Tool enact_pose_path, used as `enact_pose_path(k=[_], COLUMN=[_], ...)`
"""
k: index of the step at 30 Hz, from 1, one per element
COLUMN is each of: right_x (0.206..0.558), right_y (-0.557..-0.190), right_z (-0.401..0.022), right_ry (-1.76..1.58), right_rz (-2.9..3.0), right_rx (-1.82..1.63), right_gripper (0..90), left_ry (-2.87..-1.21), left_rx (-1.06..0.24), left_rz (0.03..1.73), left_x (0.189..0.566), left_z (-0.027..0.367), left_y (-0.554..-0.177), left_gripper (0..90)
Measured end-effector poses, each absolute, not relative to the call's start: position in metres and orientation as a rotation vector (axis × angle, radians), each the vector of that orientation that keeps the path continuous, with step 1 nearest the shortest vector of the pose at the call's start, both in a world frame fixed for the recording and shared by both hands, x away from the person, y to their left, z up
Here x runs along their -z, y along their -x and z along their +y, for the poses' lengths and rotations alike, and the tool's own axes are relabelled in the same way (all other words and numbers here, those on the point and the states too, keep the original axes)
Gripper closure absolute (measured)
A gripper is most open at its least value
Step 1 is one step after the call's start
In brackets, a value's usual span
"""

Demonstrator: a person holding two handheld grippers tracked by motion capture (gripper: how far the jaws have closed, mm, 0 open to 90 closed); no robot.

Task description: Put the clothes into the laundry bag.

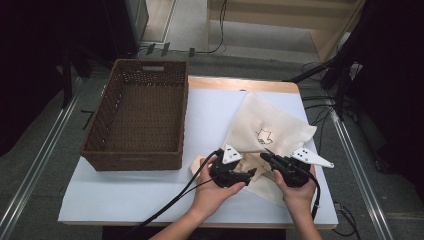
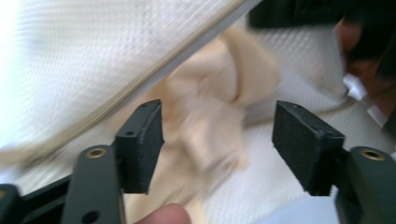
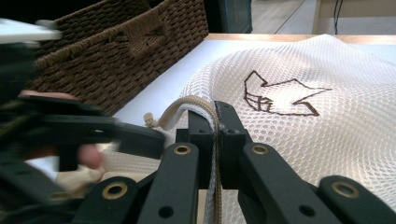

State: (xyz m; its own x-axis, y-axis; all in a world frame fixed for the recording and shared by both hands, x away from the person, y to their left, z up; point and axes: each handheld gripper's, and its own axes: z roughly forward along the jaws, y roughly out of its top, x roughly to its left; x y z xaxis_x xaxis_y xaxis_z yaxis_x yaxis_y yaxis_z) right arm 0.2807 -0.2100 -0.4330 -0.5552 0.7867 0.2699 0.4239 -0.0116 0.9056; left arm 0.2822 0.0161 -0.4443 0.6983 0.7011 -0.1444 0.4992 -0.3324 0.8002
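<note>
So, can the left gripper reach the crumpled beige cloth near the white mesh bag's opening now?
Probably yes. The left gripper has its jaws open, with the crumpled beige cloth right between them and nothing in front. The right gripper holds the white mesh bag by its edge.

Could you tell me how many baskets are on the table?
1. The brown wicker basket stands on the left half of the table, left of the white mesh bag; its corner shows in the right gripper view too.
</note>
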Motion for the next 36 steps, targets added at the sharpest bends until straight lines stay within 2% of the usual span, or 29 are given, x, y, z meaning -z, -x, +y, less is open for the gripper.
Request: enact_pose_path(k=[3, 6, 11, 13, 16, 19, 22, 23, 24, 26, 30, 33, 36], right_x=[0.433, 0.434, 0.436, 0.436, 0.434, 0.432, 0.434, 0.436, 0.437, 0.439, 0.442, 0.442, 0.441], right_y=[-0.282, -0.282, -0.282, -0.281, -0.278, -0.276, -0.278, -0.278, -0.279, -0.280, -0.282, -0.284, -0.283], right_z=[-0.209, -0.206, -0.200, -0.198, -0.199, -0.201, -0.204, -0.205, -0.205, -0.205, -0.209, -0.212, -0.212], right_ry=[-1.262, -1.262, -1.242, -1.237, -1.236, -1.238, -1.253, -1.263, -1.267, -1.267, -1.287, -1.288, -1.299], right_rz=[1.948, 1.957, 1.974, 1.979, 1.974, 1.966, 1.967, 1.970, 1.969, 1.974, 1.964, 1.955, 1.946], right_rx=[-1.580, -1.573, -1.566, -1.566, -1.575, -1.595, -1.620, -1.626, -1.629, -1.617, -1.615, -1.612, -1.609], right_gripper=[88.4, 88.4, 88.4, 88.4, 88.4, 88.4, 88.5, 88.5, 88.5, 88.5, 88.5, 88.4, 88.4], left_ry=[-2.124, -2.151, -2.152, -2.149, -1.998, -1.850, -1.756, -1.765, -1.798, -1.898, -1.949, -2.011, -2.091], left_rx=[-0.273, -0.292, -0.285, -0.276, -0.166, -0.160, -0.323, -0.330, -0.300, -0.152, -0.114, -0.147, -0.186], left_rz=[1.008, 1.039, 1.030, 1.018, 1.048, 1.032, 1.107, 1.143, 1.173, 1.214, 1.130, 1.032, 0.941], left_x=[0.463, 0.473, 0.471, 0.469, 0.460, 0.452, 0.453, 0.458, 0.464, 0.478, 0.474, 0.461, 0.450], left_z=[0.019, 0.011, -0.014, -0.025, -0.030, -0.029, -0.028, -0.028, -0.029, -0.029, -0.018, -0.003, 0.018], left_y=[-0.285, -0.286, -0.291, -0.295, -0.306, -0.311, -0.317, -0.321, -0.327, -0.338, -0.330, -0.312, -0.296], left_gripper=[25.9, 25.7, 50.4, 57.7, 78.1, 80.1, 79.3, 78.4, 76.6, 67.8, 49.3, 36.9, 30.8])
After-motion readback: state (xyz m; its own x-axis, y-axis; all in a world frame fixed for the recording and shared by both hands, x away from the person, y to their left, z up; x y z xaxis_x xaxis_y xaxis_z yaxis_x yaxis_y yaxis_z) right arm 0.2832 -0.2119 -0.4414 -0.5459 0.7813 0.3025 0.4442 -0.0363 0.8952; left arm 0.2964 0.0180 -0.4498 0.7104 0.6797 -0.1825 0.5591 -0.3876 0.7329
